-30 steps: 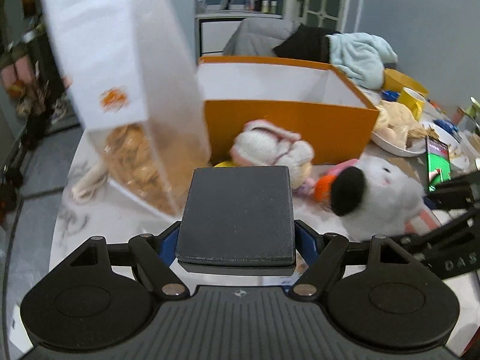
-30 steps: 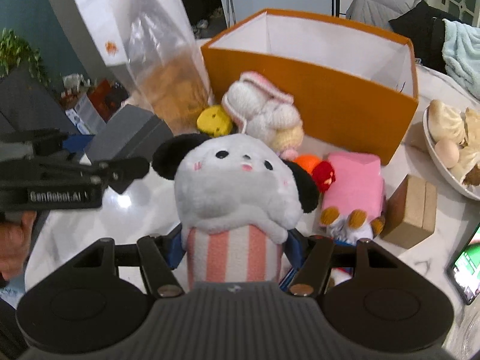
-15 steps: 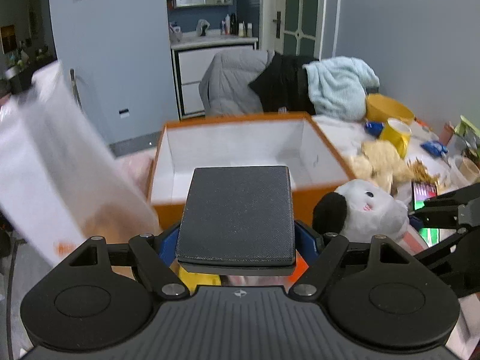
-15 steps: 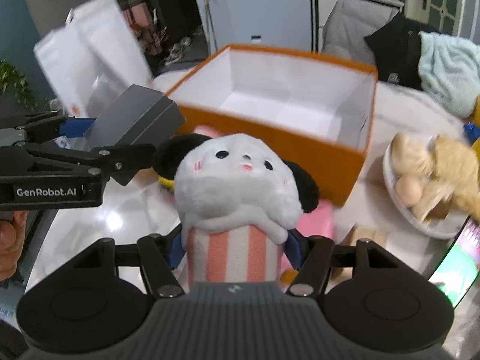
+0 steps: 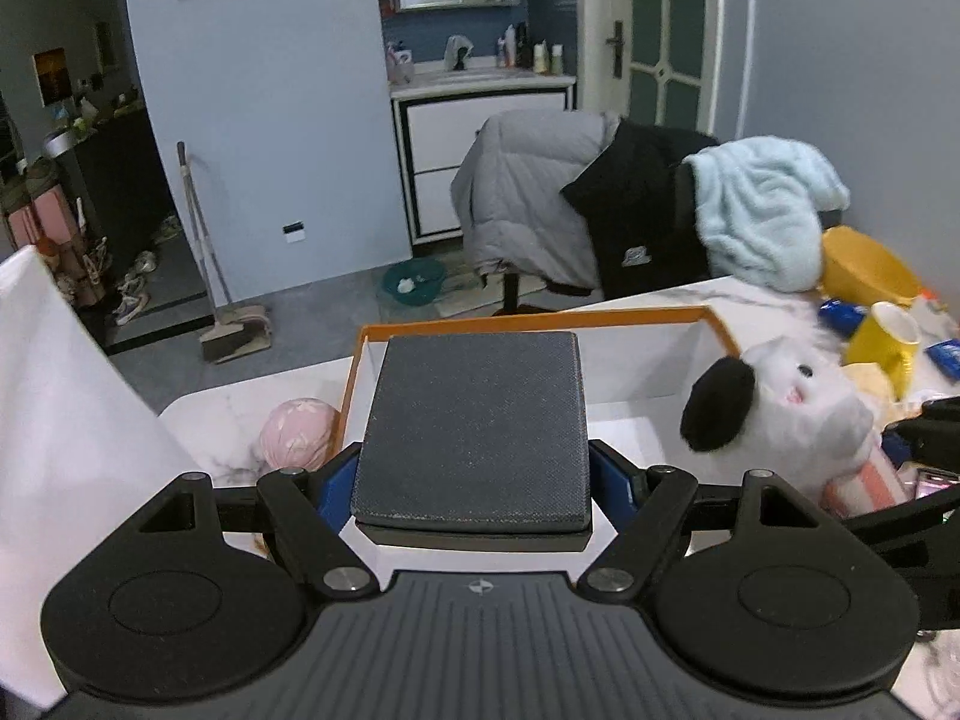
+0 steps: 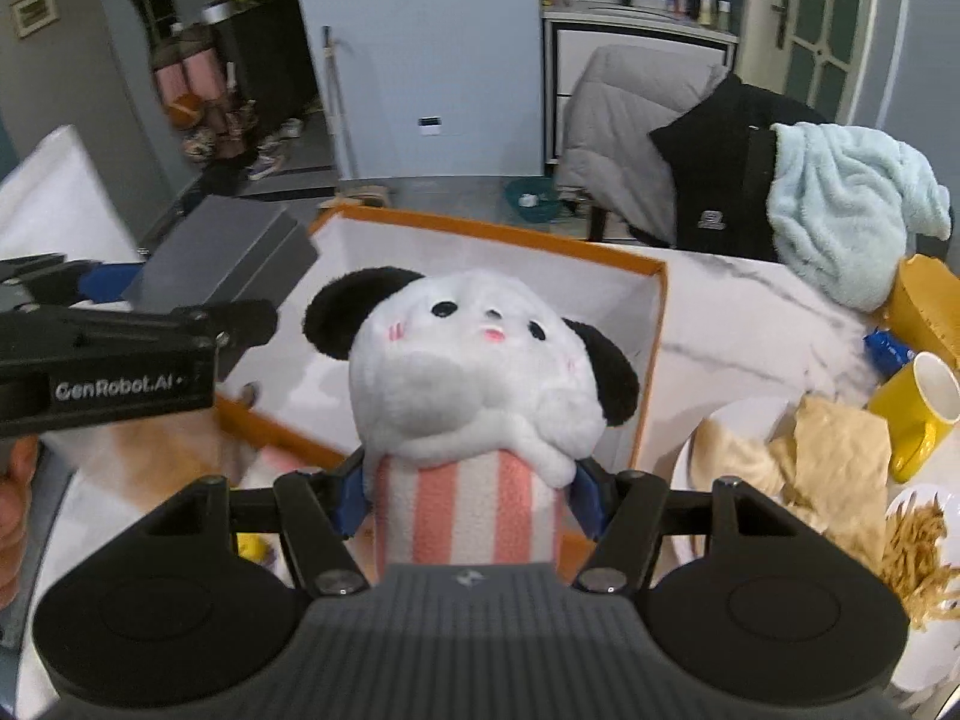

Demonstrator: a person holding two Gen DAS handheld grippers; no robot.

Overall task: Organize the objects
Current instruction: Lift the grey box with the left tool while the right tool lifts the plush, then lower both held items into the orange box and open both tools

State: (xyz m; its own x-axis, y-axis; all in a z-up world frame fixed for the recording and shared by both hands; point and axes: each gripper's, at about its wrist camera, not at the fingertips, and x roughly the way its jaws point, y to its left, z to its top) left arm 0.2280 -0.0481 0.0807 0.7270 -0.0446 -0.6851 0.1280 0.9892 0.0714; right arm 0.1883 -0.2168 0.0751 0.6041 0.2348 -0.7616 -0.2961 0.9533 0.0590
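My left gripper (image 5: 474, 480) is shut on a flat dark grey box (image 5: 474, 426) and holds it above the near left part of an open orange box with a white inside (image 5: 660, 354). My right gripper (image 6: 471, 492) is shut on a white plush panda with black ears and a pink-striped body (image 6: 474, 384), held above the orange box's (image 6: 651, 324) near edge. The grey box (image 6: 222, 252) and left gripper (image 6: 234, 330) show at the left of the right wrist view; the panda (image 5: 780, 414) shows at the right of the left wrist view.
A pink ball (image 5: 300, 432) lies left of the orange box. A white bag (image 5: 66, 420) stands at the far left. A yellow mug (image 6: 918, 408), a plate of food (image 6: 798, 456) and a yellow bowl (image 5: 864, 270) sit to the right. A chair with clothes (image 6: 720, 162) stands behind the table.
Both grippers have risen and moved forward over the orange box, each still holding its object. The toys on the table in front of the box have dropped out of sight.
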